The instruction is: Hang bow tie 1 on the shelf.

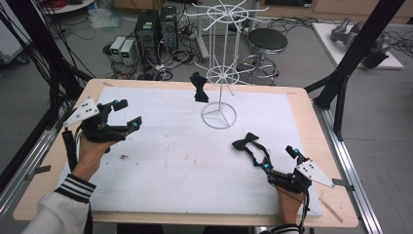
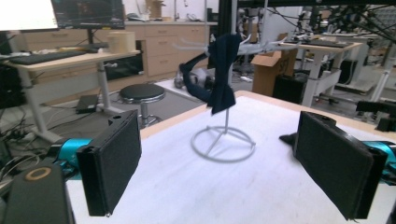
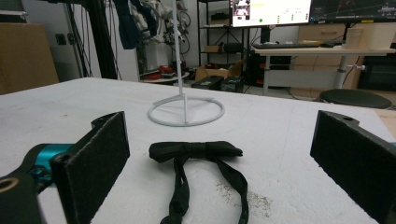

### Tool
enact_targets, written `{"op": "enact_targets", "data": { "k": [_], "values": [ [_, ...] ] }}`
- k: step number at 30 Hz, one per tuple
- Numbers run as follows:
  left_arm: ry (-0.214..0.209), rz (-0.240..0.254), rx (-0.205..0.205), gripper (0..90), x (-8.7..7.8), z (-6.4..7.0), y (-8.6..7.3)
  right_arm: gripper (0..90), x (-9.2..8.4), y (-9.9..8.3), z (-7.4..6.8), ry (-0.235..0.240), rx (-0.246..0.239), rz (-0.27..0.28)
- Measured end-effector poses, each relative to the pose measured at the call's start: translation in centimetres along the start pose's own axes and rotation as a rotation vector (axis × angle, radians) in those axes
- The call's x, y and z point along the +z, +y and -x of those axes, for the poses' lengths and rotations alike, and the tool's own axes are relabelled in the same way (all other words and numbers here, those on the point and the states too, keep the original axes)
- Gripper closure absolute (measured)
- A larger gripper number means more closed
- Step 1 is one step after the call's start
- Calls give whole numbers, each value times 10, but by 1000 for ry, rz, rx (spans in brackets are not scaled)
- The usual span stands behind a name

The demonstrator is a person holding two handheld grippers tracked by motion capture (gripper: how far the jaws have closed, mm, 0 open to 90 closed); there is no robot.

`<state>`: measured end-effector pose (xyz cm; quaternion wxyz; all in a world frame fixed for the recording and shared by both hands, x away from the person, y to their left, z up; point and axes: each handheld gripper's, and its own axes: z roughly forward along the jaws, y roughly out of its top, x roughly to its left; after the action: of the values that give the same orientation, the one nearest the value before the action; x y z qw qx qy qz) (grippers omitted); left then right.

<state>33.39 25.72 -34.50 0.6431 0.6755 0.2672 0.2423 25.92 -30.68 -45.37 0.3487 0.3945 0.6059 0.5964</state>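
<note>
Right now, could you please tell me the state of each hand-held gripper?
Left hand-held gripper: open, holding nothing.
Right hand-held gripper: open, holding nothing, its jaws either side of the black bow tie on the table.

A black bow tie [image 3: 196,150] lies flat between the tool's [image 3: 219,161] parted jaws, before a white stand [image 3: 186,111].

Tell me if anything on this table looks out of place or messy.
One black bow tie lies flat on the white pad, its straps trailing loose, while another bow tie hangs on the wire rack. Dark crumbs dirty the pad beside the straps. Nothing looks damaged.
</note>
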Motion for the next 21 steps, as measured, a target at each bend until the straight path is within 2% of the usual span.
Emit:
{"op": "enact_targets", "data": {
  "k": [5,9,16,21],
  "values": [
    [45,0,17,154,-26,2,-23,38,0,0,0,-4,-5,0],
    [74,-7,12,154,-42,4,-44,37,0,0,0,-5,-5,0],
    [119,-6,28,154,-56,10,-70,38,-1,0,-2,-2,0,-2],
    [135,15,6,154,-59,10,-79,38,0,0,-2,-3,-4,-2]
  ]
}}
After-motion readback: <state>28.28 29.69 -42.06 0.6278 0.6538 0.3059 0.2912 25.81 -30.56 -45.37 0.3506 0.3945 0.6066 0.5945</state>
